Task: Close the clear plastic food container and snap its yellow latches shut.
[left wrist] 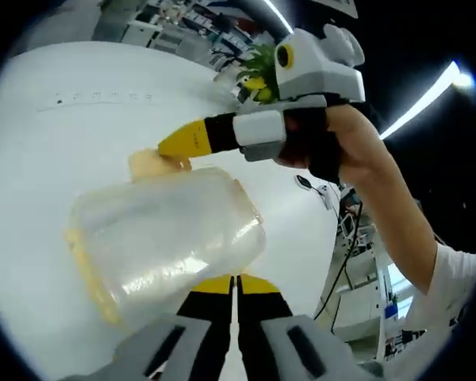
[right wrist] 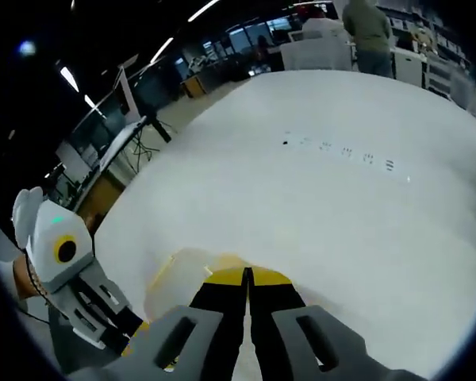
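One clear container (left wrist: 168,238) between two closed grippers.

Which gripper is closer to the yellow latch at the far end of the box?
Right gripper: its tip touches that latch. Left gripper is at the box's near end.

Open-plan lab: workbenches (right wrist: 333,48), ceiling strip lights (right wrist: 67,78).
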Tool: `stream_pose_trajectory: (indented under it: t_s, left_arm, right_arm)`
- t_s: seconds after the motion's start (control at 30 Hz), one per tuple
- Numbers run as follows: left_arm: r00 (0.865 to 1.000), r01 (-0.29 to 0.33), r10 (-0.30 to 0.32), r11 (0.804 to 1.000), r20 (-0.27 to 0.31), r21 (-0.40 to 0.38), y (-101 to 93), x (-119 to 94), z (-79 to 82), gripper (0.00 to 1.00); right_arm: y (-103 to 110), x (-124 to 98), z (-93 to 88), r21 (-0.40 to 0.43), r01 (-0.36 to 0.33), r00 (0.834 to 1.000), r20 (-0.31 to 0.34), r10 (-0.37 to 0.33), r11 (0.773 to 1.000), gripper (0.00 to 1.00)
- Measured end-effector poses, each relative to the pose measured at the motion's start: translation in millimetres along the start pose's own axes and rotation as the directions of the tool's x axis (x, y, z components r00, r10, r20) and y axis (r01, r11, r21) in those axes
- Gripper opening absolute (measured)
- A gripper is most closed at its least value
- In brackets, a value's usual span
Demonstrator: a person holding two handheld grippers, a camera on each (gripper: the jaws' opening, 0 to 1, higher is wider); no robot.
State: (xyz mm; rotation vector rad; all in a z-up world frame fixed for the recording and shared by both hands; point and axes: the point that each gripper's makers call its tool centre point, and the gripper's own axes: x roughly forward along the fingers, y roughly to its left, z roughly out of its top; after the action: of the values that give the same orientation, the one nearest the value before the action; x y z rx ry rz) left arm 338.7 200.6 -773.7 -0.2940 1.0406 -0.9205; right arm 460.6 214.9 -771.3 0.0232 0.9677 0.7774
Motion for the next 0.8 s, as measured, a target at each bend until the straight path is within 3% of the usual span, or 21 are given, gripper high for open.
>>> stream_pose_trajectory:
  t_s: [0.13, 0.33, 0.47, 0.57, 0.63, 0.67, 0.7, 0.73, 0.77, 0.8]
  left_arm:
    - [1.0, 0.004, -0.004, 1.0, 0.006, -0.007, 0.3, 0, -0.1, 0.0]
    - [1.0, 0.004, -0.003, 1.0, 0.009, -0.011, -1.5, -2, 2.3, 0.0]
    - [0.998, -0.003, -0.003, 0.994, 0.06, 0.111, -6.4, -11, 20.3, 0.0]
    - [1.0, -0.015, 0.013, 0.966, 0.01, 0.257, -8.7, -14, 20.5, 0.03]
    - [0.999, -0.036, 0.041, 0.92, -0.003, 0.391, -8.7, -15, 22.4, 0.05]
    - [0.999, -0.043, 0.051, 0.902, -0.007, 0.43, -9.2, -15, 22.6, 0.08]
    - [0.999, -0.03, 0.048, 0.871, -0.024, 0.49, -11.2, -15, 22.9, 0.1]
    - [0.999, -0.007, 0.031, 0.855, -0.037, 0.519, -14.6, -14, 21.9, 0.14]
    - [0.996, 0.054, 0.0, 0.817, -0.094, 0.574, -17.9, -13, 16.7, 0.19]
    - [0.994, 0.066, 0.0, 0.801, -0.11, 0.594, -18.3, -12, 15.1, 0.22]
  right_arm:
    - [1, 4, -11.1, 0.002, 0.008, 1.0, -0.027, -0.008, 1.0, 0.0]
    - [4, 1, -10.9, 0.013, 0.005, 1.0, -0.027, -0.004, 1.0, 0.0]
    - [11, -11, -0.1, -0.071, -0.017, 1.0, -0.023, 0.015, 0.997, 0.0]
    - [13, -18, -1.6, -0.188, -0.012, 0.996, -0.093, -0.006, 0.982, 0.0]
    - [18, -21, -4.0, -0.274, -0.034, 0.989, -0.146, -0.007, 0.961, 0.05]
    - [20, -23, -7.3, -0.326, -0.046, 0.983, -0.183, -0.015, 0.944, 0.09]
    - [22, -24, -9.0, -0.365, -0.06, 0.978, -0.208, -0.019, 0.929, 0.14]
    - [17, -23, -9.4, -0.435, -0.099, 0.964, -0.266, -0.022, 0.895, 0.17]
    - [14, -23, -10.2, -0.466, -0.099, 0.956, -0.291, -0.046, 0.879, 0.2]
    - [8, -23, -11.8, -0.508, -0.103, 0.941, -0.329, -0.082, 0.855, 0.23]
